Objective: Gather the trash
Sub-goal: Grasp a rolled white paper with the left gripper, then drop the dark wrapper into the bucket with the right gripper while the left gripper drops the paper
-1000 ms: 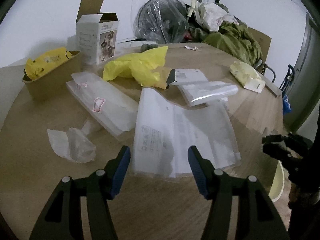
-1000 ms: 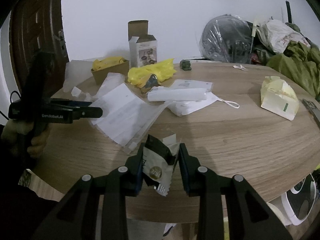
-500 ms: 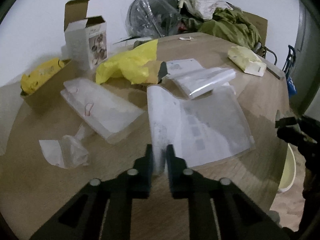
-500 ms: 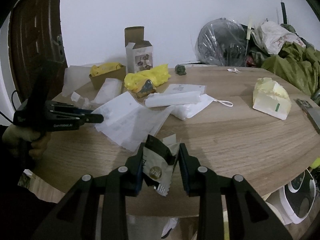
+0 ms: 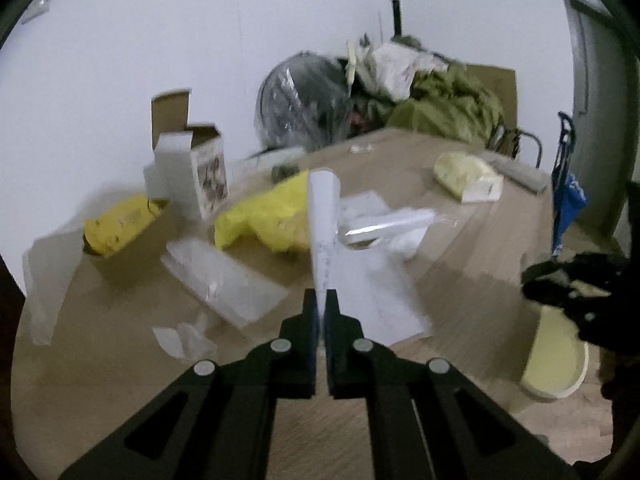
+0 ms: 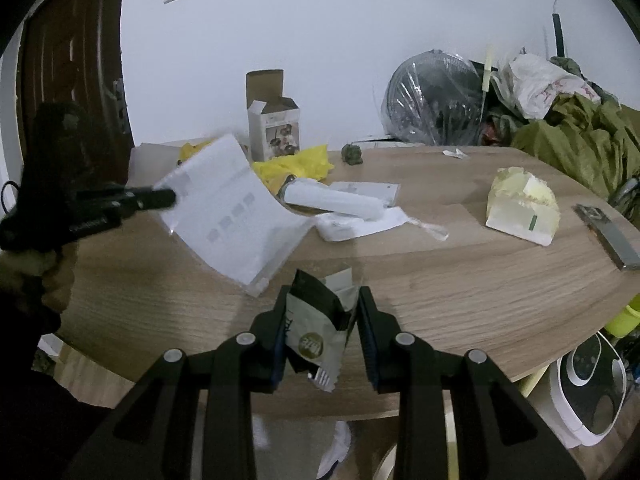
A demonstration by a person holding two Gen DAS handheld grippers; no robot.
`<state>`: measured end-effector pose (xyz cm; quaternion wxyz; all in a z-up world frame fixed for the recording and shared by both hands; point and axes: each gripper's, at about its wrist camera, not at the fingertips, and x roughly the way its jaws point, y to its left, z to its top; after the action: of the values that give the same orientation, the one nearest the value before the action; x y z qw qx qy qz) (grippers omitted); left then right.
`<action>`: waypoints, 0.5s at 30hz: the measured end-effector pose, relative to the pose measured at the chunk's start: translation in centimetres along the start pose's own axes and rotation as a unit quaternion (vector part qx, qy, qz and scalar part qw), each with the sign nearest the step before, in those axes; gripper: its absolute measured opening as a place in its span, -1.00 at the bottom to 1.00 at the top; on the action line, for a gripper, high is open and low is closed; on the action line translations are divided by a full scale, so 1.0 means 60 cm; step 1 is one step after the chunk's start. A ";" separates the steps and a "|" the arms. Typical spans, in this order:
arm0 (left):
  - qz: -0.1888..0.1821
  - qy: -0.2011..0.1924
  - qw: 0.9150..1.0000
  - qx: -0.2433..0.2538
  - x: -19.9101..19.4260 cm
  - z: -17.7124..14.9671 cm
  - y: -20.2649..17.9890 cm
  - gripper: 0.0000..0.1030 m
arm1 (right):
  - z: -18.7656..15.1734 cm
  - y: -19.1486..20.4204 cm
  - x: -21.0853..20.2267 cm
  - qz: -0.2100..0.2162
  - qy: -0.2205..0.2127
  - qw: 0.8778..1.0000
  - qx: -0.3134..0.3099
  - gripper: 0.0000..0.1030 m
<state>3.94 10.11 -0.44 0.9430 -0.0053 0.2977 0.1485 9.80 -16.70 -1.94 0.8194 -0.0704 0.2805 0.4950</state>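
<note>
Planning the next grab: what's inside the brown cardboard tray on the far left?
A crumpled yellow wrapper fills the brown cardboard tray and pokes above its rim. Anything beneath the wrapper is hidden by it and the tray's wall.

The round table [image 6: 460,280] is light wood with a smooth grain. The big clear bag [image 6: 232,208] is shiny plastic.

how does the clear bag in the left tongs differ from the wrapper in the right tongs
The clear bag is large, flat and see-through with grey print; the wrapper is small, crumpled, dark and beige. The left tongs pinch the bag by one edge, so most of it hangs free, its far end down at the table; the wrapper sits wholly between the right tongs, clear of the table. Both are held trash.
</note>
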 end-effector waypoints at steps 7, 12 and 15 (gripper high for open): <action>-0.014 -0.044 0.999 0.004 -0.056 0.027 -0.018 -0.95 | -0.001 0.004 -0.024 -0.008 -0.011 1.000 -0.001 -0.44; -0.038 -0.071 0.997 0.016 -0.091 0.041 -0.039 -0.95 | -0.004 0.002 -0.049 -0.023 -0.020 1.000 0.002 -0.44; -0.049 -0.083 0.995 0.028 -0.105 0.047 -0.055 -0.95 | -0.007 -0.005 -0.067 -0.033 -0.026 0.999 0.005 -0.44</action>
<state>1.56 5.48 5.19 0.9704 0.0185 0.2219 0.0932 8.46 -20.13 -0.18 0.8427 -0.0622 0.2588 0.4680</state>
